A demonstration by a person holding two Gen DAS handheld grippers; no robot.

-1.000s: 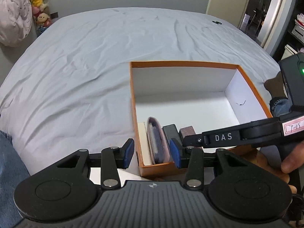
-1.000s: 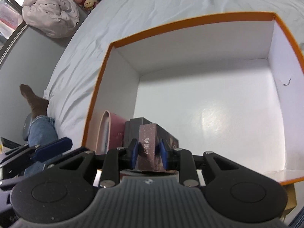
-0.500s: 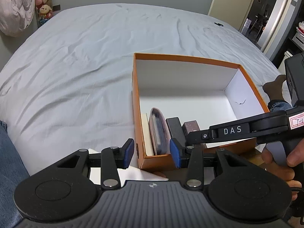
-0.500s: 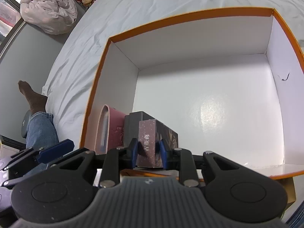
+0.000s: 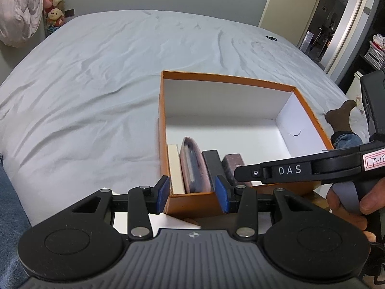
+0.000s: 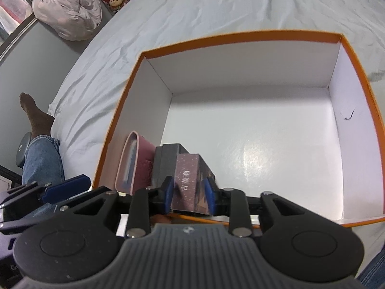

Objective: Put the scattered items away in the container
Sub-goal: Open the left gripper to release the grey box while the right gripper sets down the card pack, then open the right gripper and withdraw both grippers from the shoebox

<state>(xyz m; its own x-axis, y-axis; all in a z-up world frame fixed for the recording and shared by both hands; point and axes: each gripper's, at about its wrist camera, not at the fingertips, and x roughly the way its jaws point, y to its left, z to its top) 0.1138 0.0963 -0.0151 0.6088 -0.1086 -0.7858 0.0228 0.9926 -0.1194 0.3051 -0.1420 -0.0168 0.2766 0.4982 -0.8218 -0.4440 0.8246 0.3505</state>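
The right gripper (image 6: pixel 189 193) has just been opening its jaws around the small maroon speckled cardboard box (image 6: pixel 190 180): a second ago the blue pads pressed on the box's sides, and now narrow gaps show between them and it. The maroon box now stands on the white floor of the orange-rimmed cardboard container (image 6: pixel 240 35), beside the dark grey box (image 6: pixel 166 161), no longer lifted at the near wall. In both wrist views the container now sits a little farther off than a second ago.

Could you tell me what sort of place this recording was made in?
Most likely a bedroom in a home: a wide bed with a wrinkled pale sheet, plush toys stacked by the wall, and a room door beyond the bed.
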